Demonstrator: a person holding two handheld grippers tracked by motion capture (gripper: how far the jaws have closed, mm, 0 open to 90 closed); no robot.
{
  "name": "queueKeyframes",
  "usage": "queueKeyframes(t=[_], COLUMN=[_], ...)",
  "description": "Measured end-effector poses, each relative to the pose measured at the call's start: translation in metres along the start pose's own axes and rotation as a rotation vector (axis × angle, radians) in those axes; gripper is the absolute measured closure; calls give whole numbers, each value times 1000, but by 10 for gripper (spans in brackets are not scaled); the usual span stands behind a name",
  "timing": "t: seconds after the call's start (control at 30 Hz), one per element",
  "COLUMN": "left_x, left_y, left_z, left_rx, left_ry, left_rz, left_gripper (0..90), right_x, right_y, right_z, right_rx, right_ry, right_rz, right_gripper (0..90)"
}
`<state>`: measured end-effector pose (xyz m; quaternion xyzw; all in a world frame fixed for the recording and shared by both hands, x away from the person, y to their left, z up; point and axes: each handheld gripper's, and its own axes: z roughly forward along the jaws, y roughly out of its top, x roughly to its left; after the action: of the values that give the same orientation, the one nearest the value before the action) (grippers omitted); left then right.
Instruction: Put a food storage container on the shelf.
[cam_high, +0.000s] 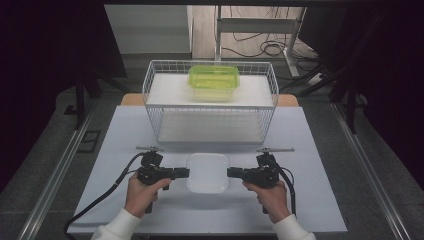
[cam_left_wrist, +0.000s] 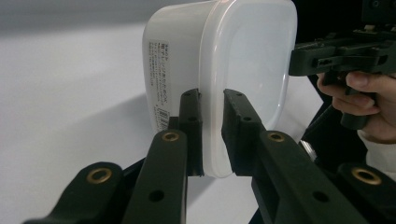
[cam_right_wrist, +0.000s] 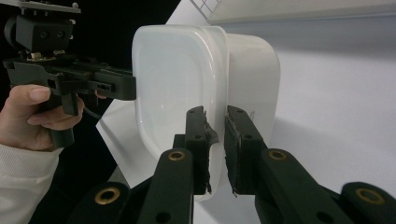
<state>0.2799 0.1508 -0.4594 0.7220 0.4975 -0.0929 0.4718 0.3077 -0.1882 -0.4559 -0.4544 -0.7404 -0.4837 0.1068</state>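
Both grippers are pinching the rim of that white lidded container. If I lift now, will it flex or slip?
The white container looks like thin, glossy plastic, so probably light but slippery. The left gripper and right gripper clamp only its lid rim, which may flex or pop off. Its squarish, flat-sided shape shouldn't roll.

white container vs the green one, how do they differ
The white container is opaque white; the green container is see-through yellow-green. The white container sits on the table near the person, while the green container rests up on the shelf of the wire basket. The left gripper and right gripper clamp the white container's rim from either side; the green container is untouched. Both are lidded, rounded rectangular boxes.
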Motion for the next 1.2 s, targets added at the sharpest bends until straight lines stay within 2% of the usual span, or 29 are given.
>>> queueKeyframes(t=[0.1, 0.17, 0.4, 0.57, 1.0, 1.2], left_x=[-3, -6, -14, -22, -34, -39], left_y=[1, 3, 9, 15, 29, 39], left_z=[-3, -5, -13, -20, -35, -41], left_rx=[-7, -13, -34, -57, -92, -103], left_ry=[1, 14, 6, 16, 3, 12], left_rz=[10, 33, 60, 99, 146, 162], left_gripper=[788, 788, 790, 791, 793, 793], right_x=[4, 7, 12, 20, 35, 42], right_y=[2, 3, 7, 13, 28, 36], right_z=[-2, -4, -10, -14, -28, -31], right_rx=[-11, -17, -41, -61, -106, -121], right_ry=[-3, -7, 2, -14, -9, -13], right_rz=[-24, -39, -57, -110, -171, -192], right_gripper=[798, 798, 798, 796, 795, 795])
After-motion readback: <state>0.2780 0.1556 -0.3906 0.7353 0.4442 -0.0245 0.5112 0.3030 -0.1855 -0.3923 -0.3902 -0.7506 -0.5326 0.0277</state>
